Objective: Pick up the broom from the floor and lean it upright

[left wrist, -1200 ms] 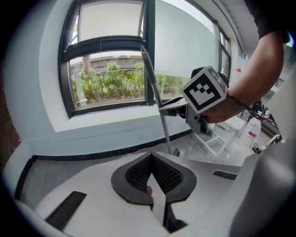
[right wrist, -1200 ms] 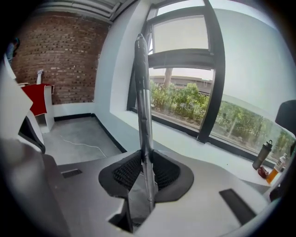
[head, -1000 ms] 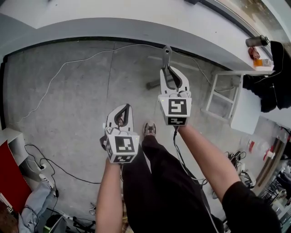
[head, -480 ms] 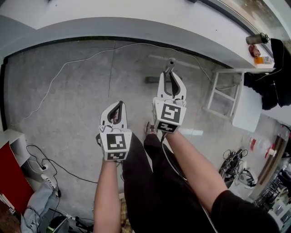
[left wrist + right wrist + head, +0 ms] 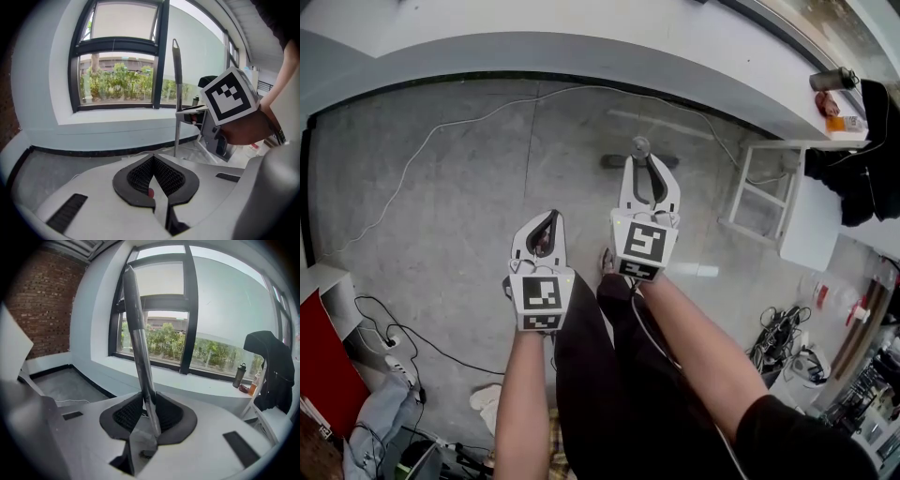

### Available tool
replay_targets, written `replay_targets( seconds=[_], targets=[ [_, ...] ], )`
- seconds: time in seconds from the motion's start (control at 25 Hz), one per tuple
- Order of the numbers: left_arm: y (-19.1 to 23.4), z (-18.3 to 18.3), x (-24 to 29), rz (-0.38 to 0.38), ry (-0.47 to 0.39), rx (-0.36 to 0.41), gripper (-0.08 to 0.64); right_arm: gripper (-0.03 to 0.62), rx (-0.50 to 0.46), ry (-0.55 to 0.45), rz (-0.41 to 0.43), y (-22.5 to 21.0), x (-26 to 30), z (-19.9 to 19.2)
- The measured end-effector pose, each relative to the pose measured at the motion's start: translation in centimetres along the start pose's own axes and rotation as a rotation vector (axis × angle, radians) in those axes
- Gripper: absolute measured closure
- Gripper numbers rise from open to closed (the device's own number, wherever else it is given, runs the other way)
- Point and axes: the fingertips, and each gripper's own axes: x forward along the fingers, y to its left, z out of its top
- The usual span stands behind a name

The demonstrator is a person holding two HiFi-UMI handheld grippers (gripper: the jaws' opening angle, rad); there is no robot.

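Note:
The broom's grey metal handle (image 5: 137, 333) stands nearly upright, and my right gripper (image 5: 149, 397) is shut on it at the pads. In the head view the handle's top (image 5: 639, 146) pokes out above the right gripper (image 5: 649, 167), over the concrete floor. A dark piece on the floor (image 5: 613, 161) beside it may be the broom's head. The left gripper view shows the handle (image 5: 177, 93) rising in front of the window, with the right gripper's marker cube (image 5: 229, 97) beside it. My left gripper (image 5: 551, 221) hangs lower left, shut on nothing (image 5: 153, 158).
A white window ledge (image 5: 581, 52) runs along the far wall. At the right are a white frame stool (image 5: 759, 202), a black jacket (image 5: 855, 178) and a bottle (image 5: 832, 82). A white cable (image 5: 441, 131) crosses the floor. Cables and a power strip (image 5: 394, 367) lie lower left by a red cabinet (image 5: 323, 380).
My right gripper has drifted left and closer to my body with the broom handle in it, and it has rolled a little. The left gripper has hardly moved.

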Motion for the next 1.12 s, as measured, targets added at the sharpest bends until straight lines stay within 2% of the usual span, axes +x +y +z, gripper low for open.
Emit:
replay_targets(
  seconds=[0.36,0.76,1.12],
  targets=[
    [-0.6,-0.2,-0.3,-0.007,0.007,0.013,0.554,0.517,-0.061,-0.004,0.026,0.0,-0.6,-0.3],
    [-1.7,-0.1,-0.3,-0.015,0.003,0.022,0.554,0.517,-0.217,-0.010,0.043,-0.1,-1.3,-0.8],
    [-1.7,-0.8,-0.8,-0.013,0.005,0.023,0.554,0.517,-0.234,-0.017,0.042,0.0,-1.3,-0.9]
  ],
)
